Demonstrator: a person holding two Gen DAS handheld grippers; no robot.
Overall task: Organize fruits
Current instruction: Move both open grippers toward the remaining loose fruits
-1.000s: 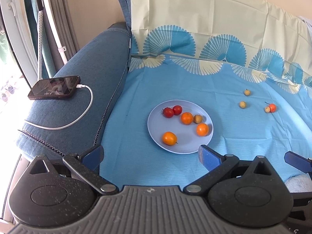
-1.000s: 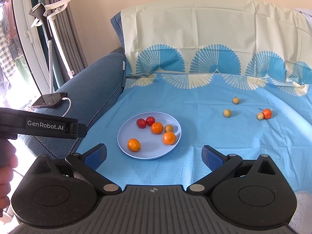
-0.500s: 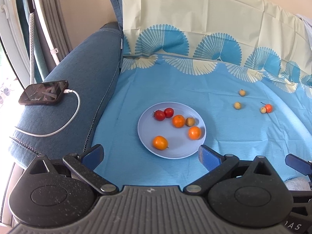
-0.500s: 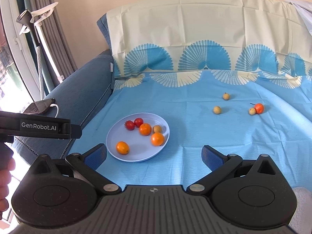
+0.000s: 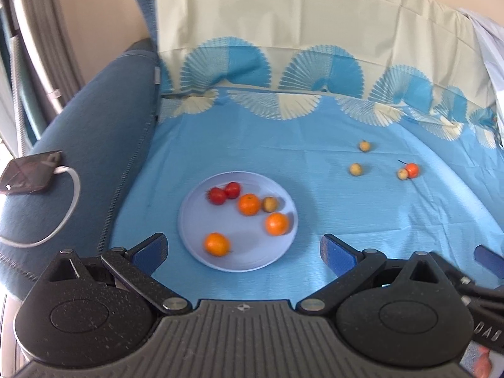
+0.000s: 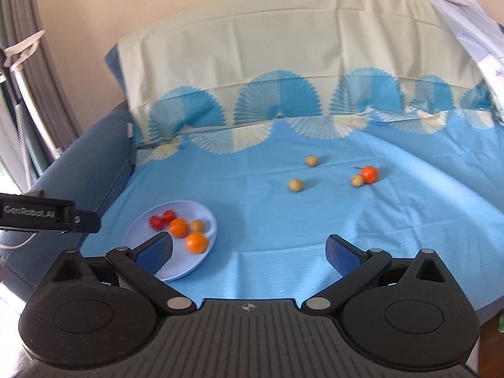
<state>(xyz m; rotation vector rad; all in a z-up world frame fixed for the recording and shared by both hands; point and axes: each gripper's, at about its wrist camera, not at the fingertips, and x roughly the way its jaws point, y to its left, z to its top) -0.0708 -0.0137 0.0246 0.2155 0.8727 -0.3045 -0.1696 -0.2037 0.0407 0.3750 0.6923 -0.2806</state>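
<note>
Both grippers hover empty over the sofa, fruit gathering partly done.

The pale blue round plate (image 5: 189, 220) at lower centre holds six fruits, while three small tan fruits (image 6: 295, 185) and one small red-orange fruit (image 6: 369, 174) lie loose on the blue patterned cloth (image 6: 283, 236) at centre right. The left gripper (image 5: 242, 249) and right gripper (image 6: 249, 250) have fingers spread apart. Next, probably, the right gripper reaches toward the loose fruits.
</note>
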